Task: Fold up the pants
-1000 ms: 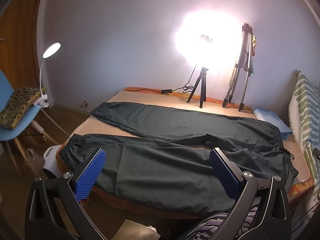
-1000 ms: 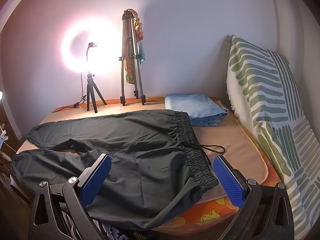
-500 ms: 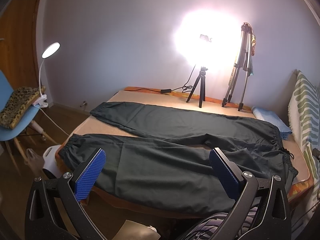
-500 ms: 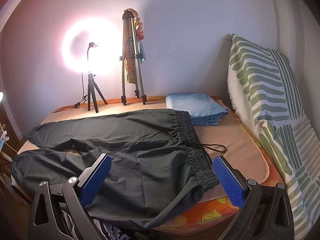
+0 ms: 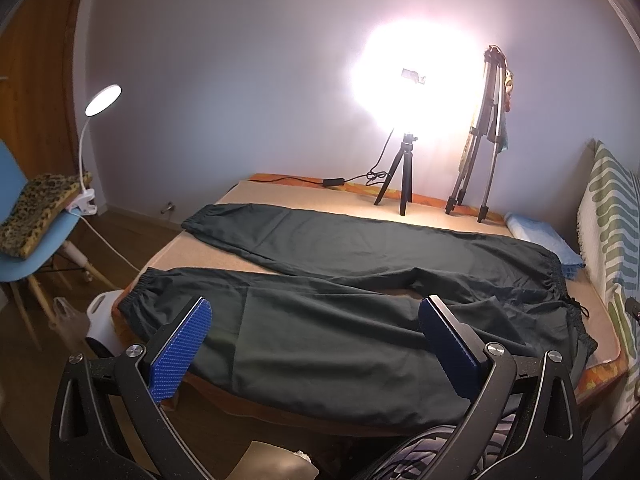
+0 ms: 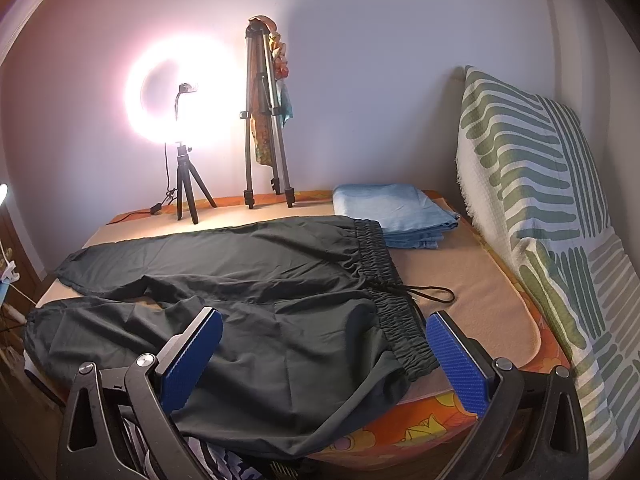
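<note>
Only the left wrist view takes in the far left of the room: a blue chair (image 5: 38, 248) with a leopard-print cloth (image 5: 38, 210) on its seat and a clip-on lamp (image 5: 102, 100) lit above it. Just right of that, a white object (image 5: 102, 318) sits low beside the bed corner — too cut off to name with confidence.

The dark pants (image 5: 360, 304) lie spread flat on the bed (image 5: 192, 250), legs pointing left and slightly apart, cuffs near the left edge, the near leg hanging a little over the front edge. The left gripper (image 5: 314, 346) hovers in front of the near leg with its blue pads (image 5: 178, 354) spread wide, holding nothing.

At the back stand a glaring ring light (image 5: 414, 84) on a small tripod and, to its right, a taller folded tripod (image 5: 486, 136) against the wall. In the right wrist view the ring (image 6: 180, 92) reads as a clear circle rather than a blur, and colourful cloth hangs from the tall tripod (image 6: 264, 112).

That same view shows what the left one barely catches: the elastic waistband (image 6: 394, 292) with its drawstring (image 6: 430, 292) looped out on the sheet, and folded blue fabric (image 6: 394, 212) just behind it. The right gripper (image 6: 324, 354) also hangs wide apart and empty, straddling the waistband corner without touching — to its right leans a green-striped cushion (image 6: 532, 184).
</note>
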### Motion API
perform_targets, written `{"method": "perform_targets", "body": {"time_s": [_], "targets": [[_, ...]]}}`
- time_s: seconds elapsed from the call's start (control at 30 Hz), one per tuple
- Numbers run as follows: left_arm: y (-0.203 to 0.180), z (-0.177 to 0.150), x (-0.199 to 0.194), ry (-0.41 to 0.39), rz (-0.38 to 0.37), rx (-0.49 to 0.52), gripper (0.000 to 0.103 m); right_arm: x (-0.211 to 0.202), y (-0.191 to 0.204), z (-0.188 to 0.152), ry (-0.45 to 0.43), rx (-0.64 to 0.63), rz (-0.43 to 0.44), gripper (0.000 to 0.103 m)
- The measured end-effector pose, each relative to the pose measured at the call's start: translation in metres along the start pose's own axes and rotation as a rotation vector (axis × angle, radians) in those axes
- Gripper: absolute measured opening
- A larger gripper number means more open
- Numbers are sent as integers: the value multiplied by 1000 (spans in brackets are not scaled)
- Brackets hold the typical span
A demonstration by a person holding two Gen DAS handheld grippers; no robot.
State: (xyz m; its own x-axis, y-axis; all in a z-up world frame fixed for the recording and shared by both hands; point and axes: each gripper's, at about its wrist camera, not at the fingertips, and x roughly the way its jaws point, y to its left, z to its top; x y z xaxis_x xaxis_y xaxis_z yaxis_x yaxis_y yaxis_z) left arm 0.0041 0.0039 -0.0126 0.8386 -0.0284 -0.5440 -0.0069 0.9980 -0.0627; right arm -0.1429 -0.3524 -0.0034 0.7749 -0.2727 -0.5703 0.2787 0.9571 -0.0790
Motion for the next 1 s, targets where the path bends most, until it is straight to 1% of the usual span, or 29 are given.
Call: {"method": "perform_targets", "body": {"time_s": [0.47, 0.63, 0.73, 0.8, 0.87, 0.93, 1.0], "targets": [[7, -1, 4, 16, 1, -2, 103, 1, 1, 1, 3, -8, 8, 103], [12, -4, 7, 38, 7, -15, 103, 2, 0, -1, -1, -21, 40, 103], [17, -8, 10, 51, 14, -22, 103, 6, -1, -7, 8, -67, 63, 103], [23, -11, 14, 70, 12, -42, 103, 9, -1, -14, 17, -115, 74, 102], [30, -16, 19, 91, 6, -68, 103, 12, -1, -20, 31, -161, 102, 102], [37, -21, 23, 108, 11, -81, 103, 16, -2, -28, 41, -206, 129, 97], [41, -27, 26, 116, 8, -84, 103, 18, -2, -37, 56, -262, 160, 94]]}}
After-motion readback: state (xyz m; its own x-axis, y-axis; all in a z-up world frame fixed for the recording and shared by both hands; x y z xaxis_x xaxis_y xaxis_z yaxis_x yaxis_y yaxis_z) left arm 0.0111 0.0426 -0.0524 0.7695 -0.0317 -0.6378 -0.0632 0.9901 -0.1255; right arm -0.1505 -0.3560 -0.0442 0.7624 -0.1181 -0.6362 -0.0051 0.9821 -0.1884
